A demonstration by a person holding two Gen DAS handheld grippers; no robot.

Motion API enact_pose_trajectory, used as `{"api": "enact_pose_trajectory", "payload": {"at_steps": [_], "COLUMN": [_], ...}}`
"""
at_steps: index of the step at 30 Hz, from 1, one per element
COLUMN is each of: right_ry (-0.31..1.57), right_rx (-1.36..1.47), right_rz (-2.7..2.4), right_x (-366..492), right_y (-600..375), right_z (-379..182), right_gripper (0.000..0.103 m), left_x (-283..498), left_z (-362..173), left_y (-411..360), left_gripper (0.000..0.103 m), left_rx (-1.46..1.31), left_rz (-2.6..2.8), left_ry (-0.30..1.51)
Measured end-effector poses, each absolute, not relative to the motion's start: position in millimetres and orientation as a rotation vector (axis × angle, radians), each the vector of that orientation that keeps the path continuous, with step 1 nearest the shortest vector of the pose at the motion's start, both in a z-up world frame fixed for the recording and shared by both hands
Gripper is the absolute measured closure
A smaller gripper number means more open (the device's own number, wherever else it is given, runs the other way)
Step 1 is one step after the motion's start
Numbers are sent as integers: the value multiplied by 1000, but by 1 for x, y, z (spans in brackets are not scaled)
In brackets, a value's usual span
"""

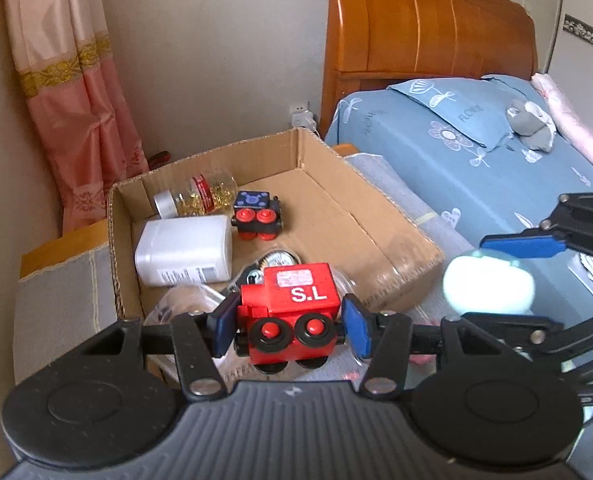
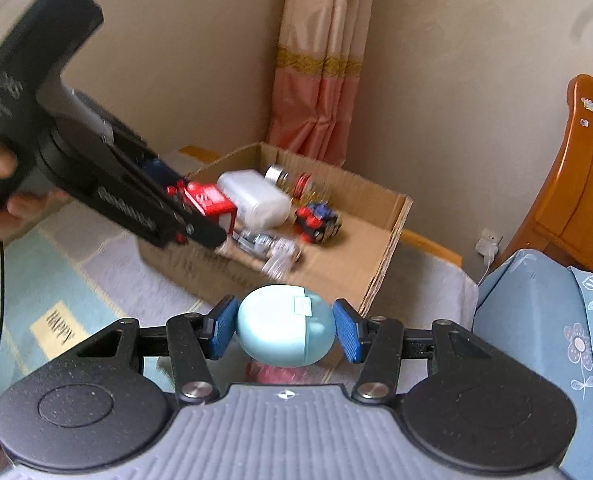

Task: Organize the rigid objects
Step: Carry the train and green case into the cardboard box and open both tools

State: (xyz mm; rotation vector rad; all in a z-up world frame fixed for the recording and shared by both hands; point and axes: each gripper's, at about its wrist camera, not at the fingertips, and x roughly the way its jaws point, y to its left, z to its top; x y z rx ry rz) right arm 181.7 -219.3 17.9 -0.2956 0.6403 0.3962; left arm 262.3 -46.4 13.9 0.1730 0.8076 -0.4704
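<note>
My left gripper (image 1: pixel 288 326) is shut on a red toy train engine (image 1: pixel 290 312) marked "S.L", held above the near edge of an open cardboard box (image 1: pixel 376 216). It also shows in the right wrist view (image 2: pixel 208 200). My right gripper (image 2: pixel 284 330) is shut on a pale blue egg-shaped case (image 2: pixel 284 330), held in front of the box (image 2: pixel 392 232); the case also shows in the left wrist view (image 1: pixel 490 284). In the box lie a white plastic bottle (image 1: pixel 184 250), a jar of gold bits (image 1: pixel 202 194), a blue toy train car (image 1: pixel 256 216) and clear packets.
The box sits on a pale rug (image 2: pixel 108 256) in a room corner. A bed with blue bedding (image 1: pixel 496 160) and a wooden headboard (image 1: pixel 428 24) is to the right. A pink curtain (image 1: pixel 76 80) hangs behind the box. A wall socket (image 1: pixel 302 114) is by the bed.
</note>
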Motion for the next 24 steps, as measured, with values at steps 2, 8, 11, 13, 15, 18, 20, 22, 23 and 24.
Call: {"api": "enact_pose_trajectory", "payload": {"at_steps": [2, 8, 11, 13, 15, 18, 20, 22, 23, 24], "right_ry": [636, 625, 623, 625, 635, 658, 675, 691, 701, 708], "right_rx": [-289, -283, -272, -265, -267, -267, -260, -260, -260, -262], "right_rz": [393, 376, 369, 363, 360, 348, 342, 336, 334, 332], "right_x": [189, 211, 225, 235, 248, 267, 279, 288, 292, 295], "right_y": [-221, -222, -222, -222, -219, -216, -214, -213, -212, -211], "right_z": [21, 28, 31, 32, 31, 26, 22, 17, 14, 12], "right_gripper": [46, 46, 46, 46, 46, 46, 45, 45, 45, 45], "left_x": [269, 269, 266, 262, 257, 250, 244, 239, 239, 238], "left_z": [12, 15, 14, 14, 15, 17, 19, 20, 20, 21], "left_y": [-48, -45, -38, -33, -28, -23, -20, -16, -15, -13], "left_gripper": [48, 8, 8, 8, 8, 8, 8, 8, 8, 8], "left_rx": [164, 137, 111, 95, 87, 106, 122, 131, 133, 133], "left_rz": [-458, -447, -445, -448, -453, -440, -430, -420, -416, -411], "left_ry": [800, 786, 806, 822, 823, 824, 823, 820, 821, 823]}}
